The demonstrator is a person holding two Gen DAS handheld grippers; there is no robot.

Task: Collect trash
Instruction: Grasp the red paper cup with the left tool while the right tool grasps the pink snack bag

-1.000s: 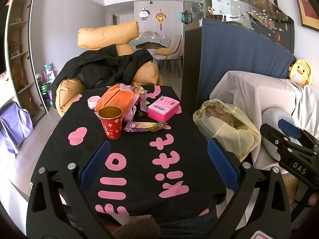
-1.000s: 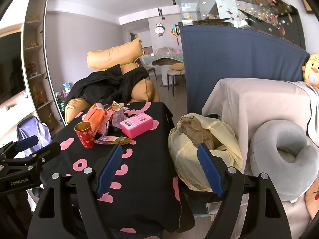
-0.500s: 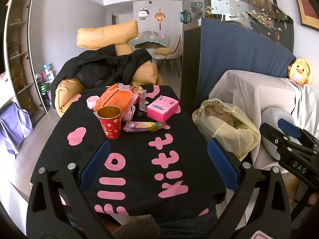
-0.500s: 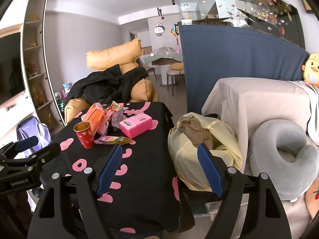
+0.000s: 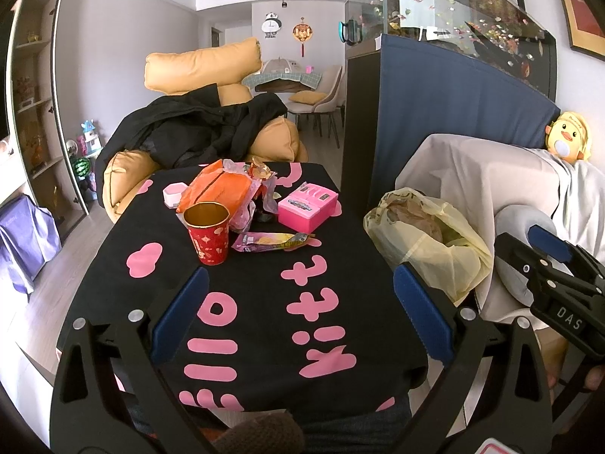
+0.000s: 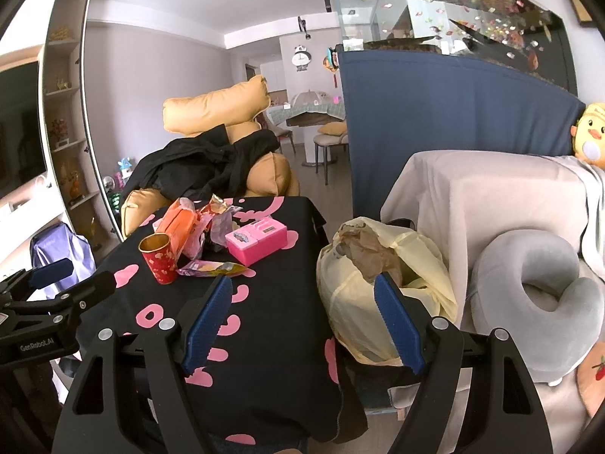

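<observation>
1. Right now the left hand-held gripper [image 5: 298, 314] hangs over the near part of the surface [image 5: 264, 325], which wears a black cloth with pink letters; its blue fingers are spread wide and hold nothing.
2. Off to the side, the right hand-held gripper [image 6: 302, 317] hangs over the gap between the surface [image 6: 280, 325] and the yellow bag [image 6: 378, 302], its fingers also spread wide with nothing between them.
3. The trash sits in a cluster at the far end of the surface: a red paper cup [image 5: 208, 232] standing upright with its mouth open, a purple and yellow snack wrapper [image 5: 270, 242] lying flat just beside the cup, and an orange packet [image 5: 217, 191] behind the cup with crumpled clear and foil wrappers [image 5: 257, 174] against it.
4. What the cup holds cannot be told; its inner wall looks gold.
5. A pink box [image 5: 307, 206] stands near the wrapper, on its far side, and a small white and pink box [image 5: 174, 193] sits to the left of the orange packet.
6. The yellow bag [image 5: 431, 242] stands just beside the right edge of the surface with its mouth open; crumpled brown paper [image 6: 363, 251] fills its top.
7. A grey neck pillow [image 6: 540, 299] lies on the covered seat to the right of the bag.
</observation>
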